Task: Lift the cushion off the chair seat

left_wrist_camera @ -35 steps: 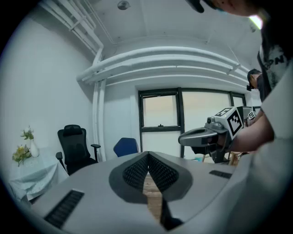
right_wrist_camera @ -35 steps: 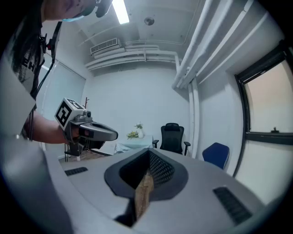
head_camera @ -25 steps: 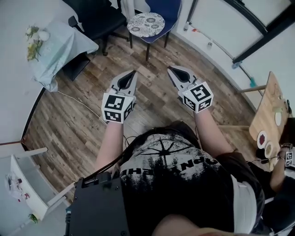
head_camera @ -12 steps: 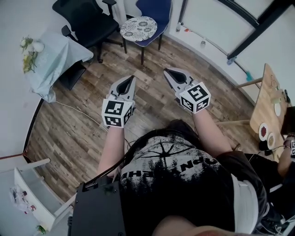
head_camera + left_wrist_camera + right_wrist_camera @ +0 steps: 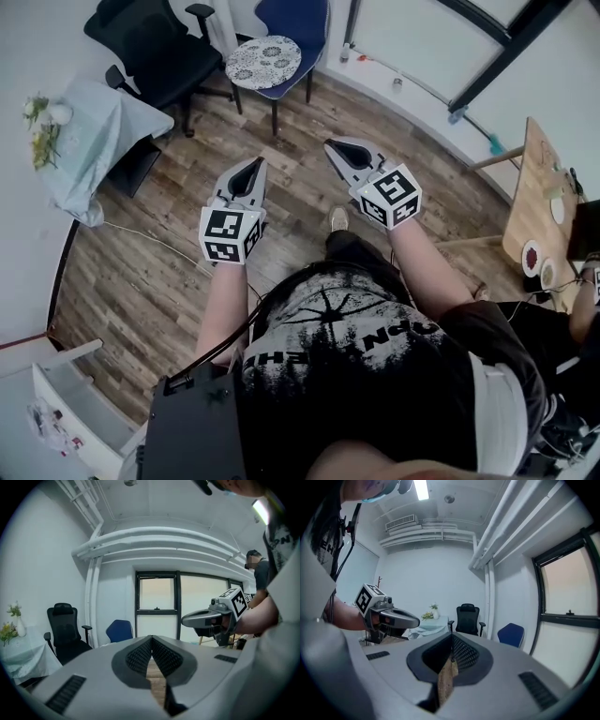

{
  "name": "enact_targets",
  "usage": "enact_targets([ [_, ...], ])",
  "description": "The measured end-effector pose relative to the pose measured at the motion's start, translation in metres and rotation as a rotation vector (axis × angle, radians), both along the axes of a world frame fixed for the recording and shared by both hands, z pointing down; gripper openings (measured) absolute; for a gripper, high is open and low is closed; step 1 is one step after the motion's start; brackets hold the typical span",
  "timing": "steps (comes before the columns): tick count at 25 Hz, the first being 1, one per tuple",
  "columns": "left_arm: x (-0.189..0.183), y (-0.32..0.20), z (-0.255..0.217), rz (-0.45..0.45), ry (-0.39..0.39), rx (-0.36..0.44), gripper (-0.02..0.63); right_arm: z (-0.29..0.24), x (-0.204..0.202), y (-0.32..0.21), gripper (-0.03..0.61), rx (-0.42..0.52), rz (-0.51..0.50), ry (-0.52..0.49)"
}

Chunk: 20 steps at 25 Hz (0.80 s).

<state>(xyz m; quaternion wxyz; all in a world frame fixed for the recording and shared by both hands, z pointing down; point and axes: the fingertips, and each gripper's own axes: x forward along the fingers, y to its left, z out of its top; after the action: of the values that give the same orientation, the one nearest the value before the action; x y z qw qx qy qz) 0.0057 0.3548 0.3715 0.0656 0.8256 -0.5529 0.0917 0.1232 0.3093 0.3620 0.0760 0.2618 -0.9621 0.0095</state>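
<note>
Left gripper (image 5: 257, 162), right gripper (image 5: 331, 144): fingers closed, empty. Open both before reaching round patterned cushion (image 5: 263, 62); near edge probably easiest.

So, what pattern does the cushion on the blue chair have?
Cushion: pale with dark round motifs; clearest in head view.

Bright, even light; a ceiling strip (image 5: 421, 489) glares above my right fingers (image 5: 464, 654), a window (image 5: 567, 592) glows beside them, corners bend and darken.
</note>
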Motion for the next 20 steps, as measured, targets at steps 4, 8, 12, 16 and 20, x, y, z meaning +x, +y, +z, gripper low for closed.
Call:
enact_targets([
  [4, 0.002, -0.020, 0.006, 0.005, 0.006, -0.012, 0.012, 0.007, 0.003, -0.019, 0.018, -0.007, 0.004, 0.012],
  [8, 0.004, -0.050, 0.007, 0.001, 0.019, -0.017, 0.012, 0.008, 0.003, -0.048, 0.018, -0.014, 0.009, 0.007],
  [12, 0.002, -0.085, 0.006, -0.007, 0.041, -0.026, 0.012, 0.007, -0.001, -0.081, 0.018, -0.015, -0.002, 0.003],
  [16, 0.005, -0.120, 0.006, -0.029, 0.025, -0.032, 0.012, 0.009, 0.002, -0.122, 0.018, -0.029, -0.016, -0.005],
  [20, 0.007, -0.161, 0.006, -0.050, 0.041, -0.043, 0.012, 0.010, 0.000, -0.163, 0.018, -0.042, -0.044, -0.003],
])
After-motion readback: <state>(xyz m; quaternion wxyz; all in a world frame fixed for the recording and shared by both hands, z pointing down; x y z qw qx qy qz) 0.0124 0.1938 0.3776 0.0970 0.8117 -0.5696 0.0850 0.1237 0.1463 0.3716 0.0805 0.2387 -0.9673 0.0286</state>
